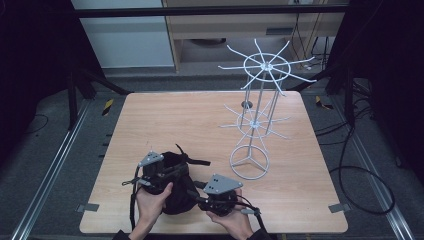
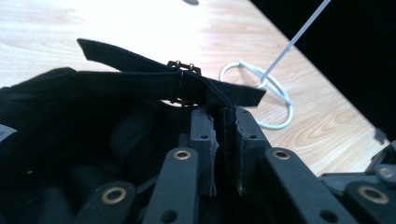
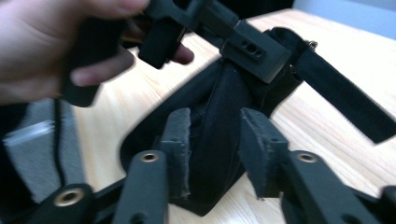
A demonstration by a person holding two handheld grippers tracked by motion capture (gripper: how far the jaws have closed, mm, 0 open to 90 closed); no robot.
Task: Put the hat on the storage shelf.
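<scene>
A black cap lies near the table's front edge, its buckled strap sticking out to the right. My left gripper is shut on the cap's back edge; in the left gripper view the jaws pinch black fabric just below the strap and brass buckle. My right gripper comes in from the right. In the right gripper view it stands open with a fold of the cap between its jaws, and the left gripper and its hand are above.
A tall white wire rack with two tiers of spokes stands right of centre, its ring base close to the cap's strap. The wooden table has dark floor, rails and cables around it.
</scene>
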